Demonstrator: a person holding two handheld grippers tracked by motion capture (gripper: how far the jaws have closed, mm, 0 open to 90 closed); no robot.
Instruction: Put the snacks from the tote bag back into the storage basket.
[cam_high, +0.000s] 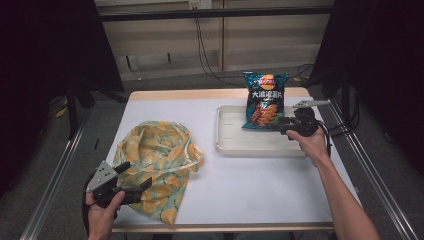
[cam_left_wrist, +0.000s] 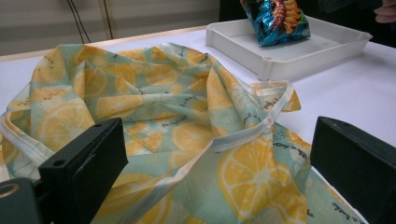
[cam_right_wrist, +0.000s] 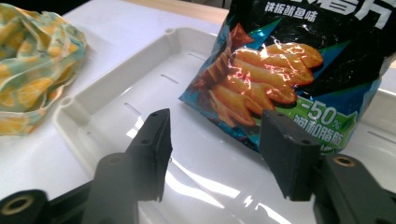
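Nearest the person, the left claw (cam_high: 134, 186) sits low at the front left of the white desk (cam_high: 240, 190), jaws spread and nothing between them. In the left gripper view they frame the crumpled lemon-print fabric bag with pale trim (cam_left_wrist: 154, 116), which lies in a loose heap on the desk, mouth not clearly open.

Farther out on the right, the shallow white plastic tray (cam_high: 230, 142) lies flat on the desk. The teal and black foil crisp packet (cam_high: 264, 102) stands in the tray's far right part, tilted back, its lower edge on the tray floor. The right claw (cam_high: 279, 124) is level with that lower edge — jaws apart, pads clear of the foil; in the right gripper view (cam_right_wrist: 212, 154) the packet's bottom corner lies just beyond the fingertips, not between them.

Judgement: the packet looks freshly set or about to be taken, with packing into the bag as the likely aim. Next move calls for a firm pinch on the packet's edge — and the left claw catching the bag's rim to hold it open.
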